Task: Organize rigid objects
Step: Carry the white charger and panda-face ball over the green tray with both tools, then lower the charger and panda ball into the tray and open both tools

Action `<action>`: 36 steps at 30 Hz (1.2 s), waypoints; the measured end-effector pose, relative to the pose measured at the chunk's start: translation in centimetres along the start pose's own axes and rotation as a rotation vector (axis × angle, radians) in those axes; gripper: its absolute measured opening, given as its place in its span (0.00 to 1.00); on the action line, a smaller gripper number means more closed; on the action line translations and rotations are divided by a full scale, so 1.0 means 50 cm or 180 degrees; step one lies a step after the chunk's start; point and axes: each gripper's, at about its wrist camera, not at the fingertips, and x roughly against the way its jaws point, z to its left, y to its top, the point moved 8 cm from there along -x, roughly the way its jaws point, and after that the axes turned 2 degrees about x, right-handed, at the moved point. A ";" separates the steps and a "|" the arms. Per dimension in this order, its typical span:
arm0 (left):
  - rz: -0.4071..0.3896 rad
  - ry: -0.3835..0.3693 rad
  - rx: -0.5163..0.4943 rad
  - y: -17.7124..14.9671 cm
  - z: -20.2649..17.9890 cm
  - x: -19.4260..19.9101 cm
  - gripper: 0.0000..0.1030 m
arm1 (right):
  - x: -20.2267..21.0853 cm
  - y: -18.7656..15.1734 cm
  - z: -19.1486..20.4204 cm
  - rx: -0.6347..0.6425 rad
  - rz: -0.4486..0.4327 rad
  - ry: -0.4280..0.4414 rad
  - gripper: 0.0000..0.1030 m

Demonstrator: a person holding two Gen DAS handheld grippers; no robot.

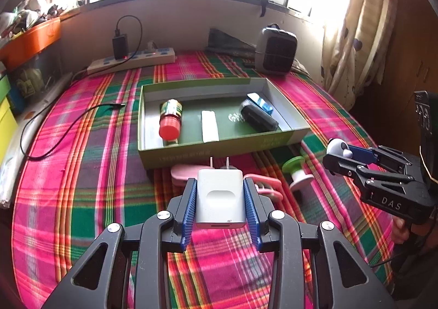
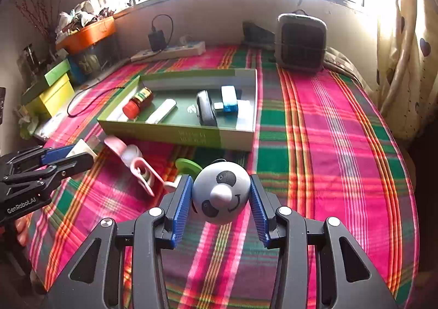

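My left gripper is shut on a white plug charger, its two prongs pointing away, held above the plaid cloth. My right gripper is shut on a white panda-face ball; the same ball shows at the right of the left wrist view. The green open box lies ahead. Inside it are a red-capped bottle, a white bar, a black oblong case and a blue-white item. A pink clip and a green-capped spool lie on the cloth in front of the box.
A power strip with a black adapter sits by the back wall, and a black cable trails over the cloth. A grey heater stands at the back right. Orange tray and coloured boxes crowd the left edge. Curtain hangs right.
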 end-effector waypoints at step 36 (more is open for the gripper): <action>0.0176 0.0046 0.0100 0.152 0.046 -0.170 0.31 | -0.145 0.151 -0.049 0.0172 0.0110 -0.0223 0.42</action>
